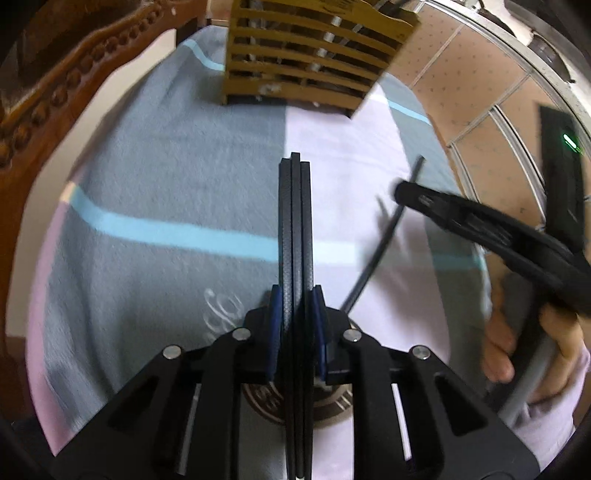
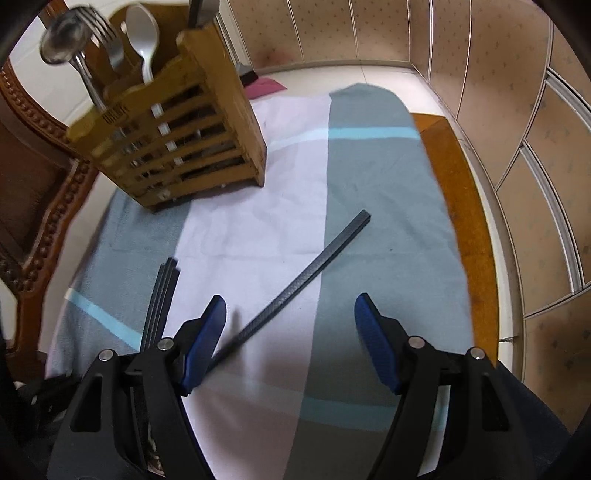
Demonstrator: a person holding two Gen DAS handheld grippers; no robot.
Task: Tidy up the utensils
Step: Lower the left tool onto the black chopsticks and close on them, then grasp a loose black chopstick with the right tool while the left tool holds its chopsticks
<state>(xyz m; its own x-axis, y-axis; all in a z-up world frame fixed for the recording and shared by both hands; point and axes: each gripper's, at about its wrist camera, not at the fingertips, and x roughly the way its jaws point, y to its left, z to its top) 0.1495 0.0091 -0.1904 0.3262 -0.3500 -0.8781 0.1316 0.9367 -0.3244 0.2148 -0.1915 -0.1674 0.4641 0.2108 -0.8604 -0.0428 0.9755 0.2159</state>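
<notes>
Item 1. Left gripper point(image 1: 296, 295): its blue pads point(image 1: 275, 325) are closing narrow on a bundle of three dark sticks point(image 1: 294, 229), pressing it from both sides. The bundle is standing on edge between them and pointing away over the cloth point(image 1: 166, 184), its tips hanging above the middle of the cloth, clear of the holder.

Item 2. Right gripper point(image 2: 291, 306): its jaws are standing wide, gripping nothing. It is hovering over the near part of the cloth. A hand point(image 1: 517, 347) is gripping its handle, as seen from the left wrist camera.

Item 3. Loose stick point(image 2: 314, 262): one dark stick is lying flat on the cloth, running aslant. Its near end is passing out of sight behind the right gripper's left finger; its far end is resting on the grey panel, toward the table's right edge. No pad is touching it.

Item 4. Cloth: white and grey panels with pale blue stripes, covering most of the table point(image 2: 454, 184), whose brown top is showing bare along the right edge.

Item 5. Holder point(image 2: 207, 140): a slatted wooden box is standing upright toward the far left corner of the cloth, well apart from the loose stick. A fork point(image 2: 107, 33) and a spoon point(image 2: 142, 33) are standing in it, heads up.

Item 6. Chair point(image 2: 33, 184): carved wood, standing off the table's left edge.
</notes>
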